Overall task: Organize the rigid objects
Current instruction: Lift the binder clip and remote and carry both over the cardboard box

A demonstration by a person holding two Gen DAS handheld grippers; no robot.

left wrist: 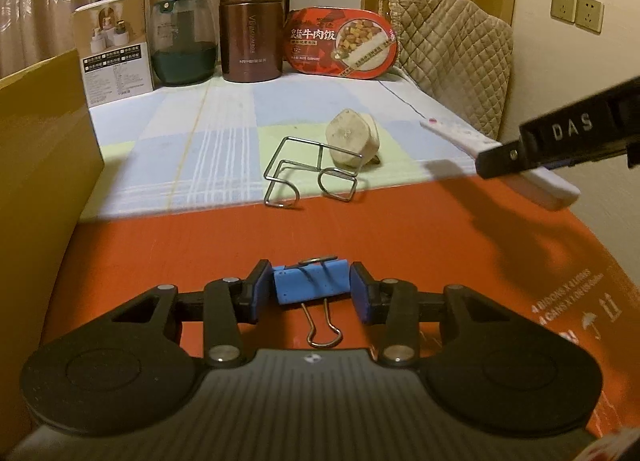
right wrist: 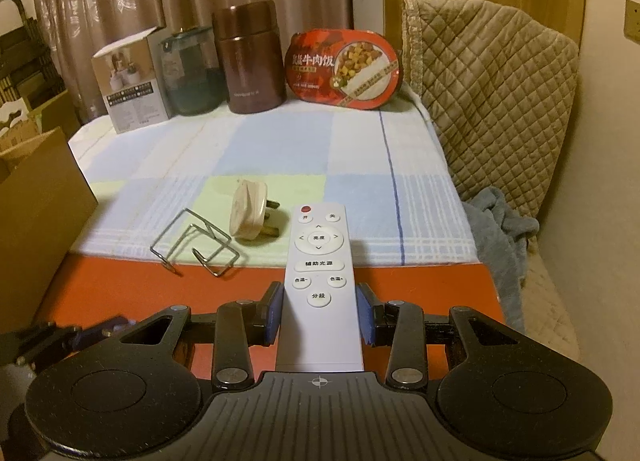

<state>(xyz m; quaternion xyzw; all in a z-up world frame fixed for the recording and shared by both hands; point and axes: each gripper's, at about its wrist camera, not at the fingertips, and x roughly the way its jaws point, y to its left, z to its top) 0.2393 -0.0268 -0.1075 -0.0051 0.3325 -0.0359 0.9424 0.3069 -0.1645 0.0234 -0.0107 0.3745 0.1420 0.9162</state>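
A blue binder clip [left wrist: 311, 282] lies on the orange board between the pads of my left gripper [left wrist: 310, 293]; a small gap shows on each side, so the jaws are open around it. My right gripper [right wrist: 319, 315] is shut on a white remote control [right wrist: 320, 281], held above the board's far edge; the remote also shows in the left wrist view [left wrist: 500, 159]. A bent wire holder [left wrist: 310, 171] and a cream plug adapter [left wrist: 350, 137] lie on the checked cloth just beyond the board; both also show in the right wrist view, the holder [right wrist: 196, 247] and the adapter [right wrist: 250, 215].
At the back stand a small printed box [left wrist: 116, 49], a dark glass jar [left wrist: 182, 41], a brown thermos [left wrist: 250, 27] and a red meal box [left wrist: 342, 43]. A cardboard box wall [left wrist: 40, 141] rises on the left. A quilted cushion [right wrist: 492, 101] lies on the right.
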